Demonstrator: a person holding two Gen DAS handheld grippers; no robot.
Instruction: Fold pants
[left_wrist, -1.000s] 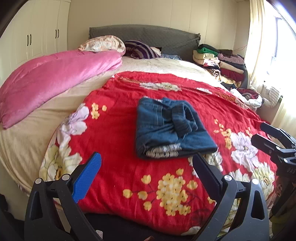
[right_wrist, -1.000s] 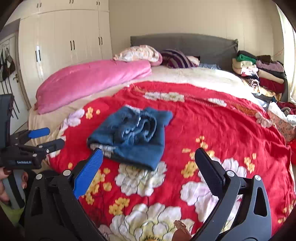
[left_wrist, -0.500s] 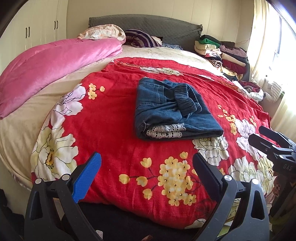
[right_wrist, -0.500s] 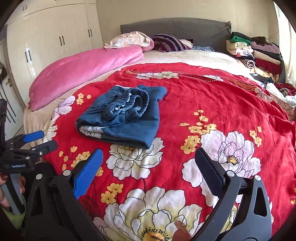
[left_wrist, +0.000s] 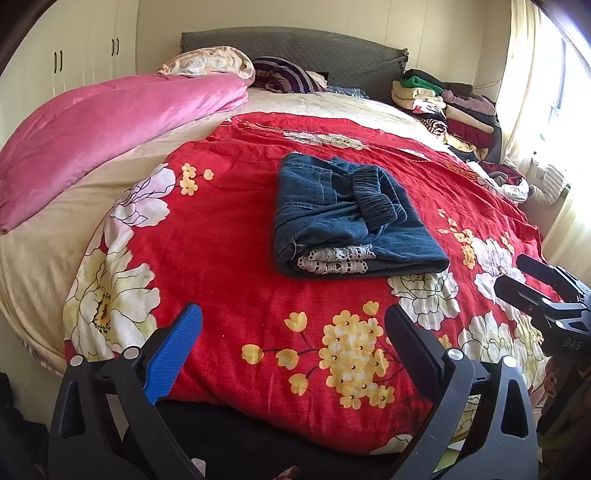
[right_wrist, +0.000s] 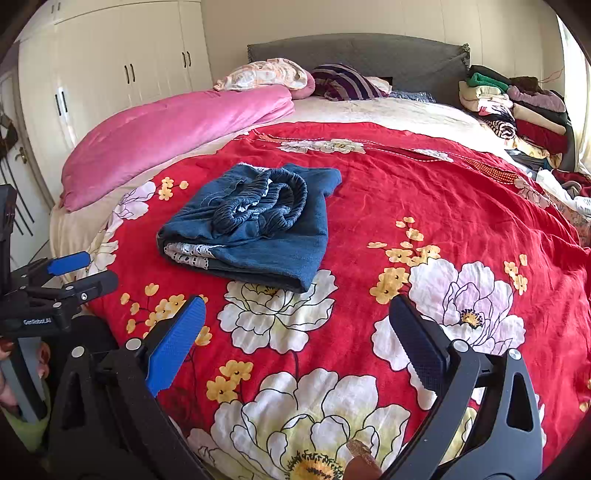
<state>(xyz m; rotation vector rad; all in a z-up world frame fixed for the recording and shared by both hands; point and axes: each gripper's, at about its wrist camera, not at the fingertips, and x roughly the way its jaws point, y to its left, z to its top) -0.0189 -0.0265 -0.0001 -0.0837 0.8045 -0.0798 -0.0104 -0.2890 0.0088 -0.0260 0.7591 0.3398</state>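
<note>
Dark blue denim pants (left_wrist: 343, 218) lie folded in a compact stack on the red floral bedspread (left_wrist: 229, 258), elastic waistband bunched on top and white lace trim showing at the near edge. They also show in the right wrist view (right_wrist: 255, 229). My left gripper (left_wrist: 295, 339) is open and empty, held back near the foot of the bed, apart from the pants. My right gripper (right_wrist: 299, 332) is open and empty, also short of the pants. Each gripper shows in the other's view, the right one (left_wrist: 535, 288) and the left one (right_wrist: 77, 273).
A pink duvet (left_wrist: 110, 125) lies along the left of the bed. Pillows (left_wrist: 207, 62) and a grey headboard (left_wrist: 295, 48) are at the far end. A pile of folded clothes (left_wrist: 450, 107) is at the back right. White wardrobes (right_wrist: 110, 74) line the left wall.
Both grippers have tilted and moved slightly; the pants now sit a little lower and nearer in both views. The pants themselves have not moved. Both grippers stay open.
</note>
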